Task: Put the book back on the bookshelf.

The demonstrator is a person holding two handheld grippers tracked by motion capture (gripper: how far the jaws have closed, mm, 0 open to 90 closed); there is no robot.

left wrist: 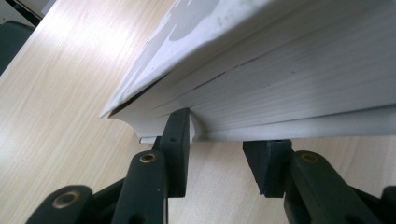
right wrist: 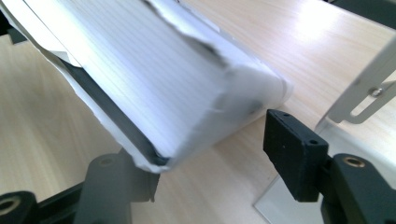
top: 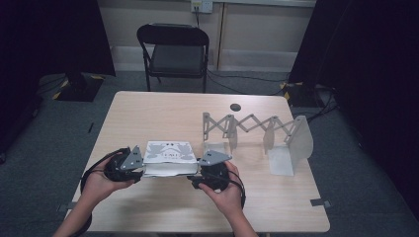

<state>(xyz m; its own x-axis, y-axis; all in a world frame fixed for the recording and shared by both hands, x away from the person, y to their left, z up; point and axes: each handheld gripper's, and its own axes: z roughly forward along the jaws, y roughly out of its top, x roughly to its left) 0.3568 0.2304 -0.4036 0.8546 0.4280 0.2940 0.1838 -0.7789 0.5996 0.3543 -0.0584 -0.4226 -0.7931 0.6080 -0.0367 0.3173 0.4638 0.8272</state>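
The left gripper point(top: 140, 169) is nipping the book's point(top: 169, 158) lower cover edge at only one pad point(left wrist: 180, 135), its other pad standing clear. The right gripper point(top: 200, 175) is straddling the book's opposite end, jaws apart, one pad point(right wrist: 294, 151) not touching. The book, between both grippers just above the tabletop point(top: 163, 113), could likely sag, tear its cover, or slip before reaching the rack point(top: 257, 133) beyond the right gripper.

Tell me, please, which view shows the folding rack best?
The high view: the rack stands whole on the table, its scissor arms spread right of the book. The right gripper view catches one strut and base corner. The left gripper view looks at the book's page edges.
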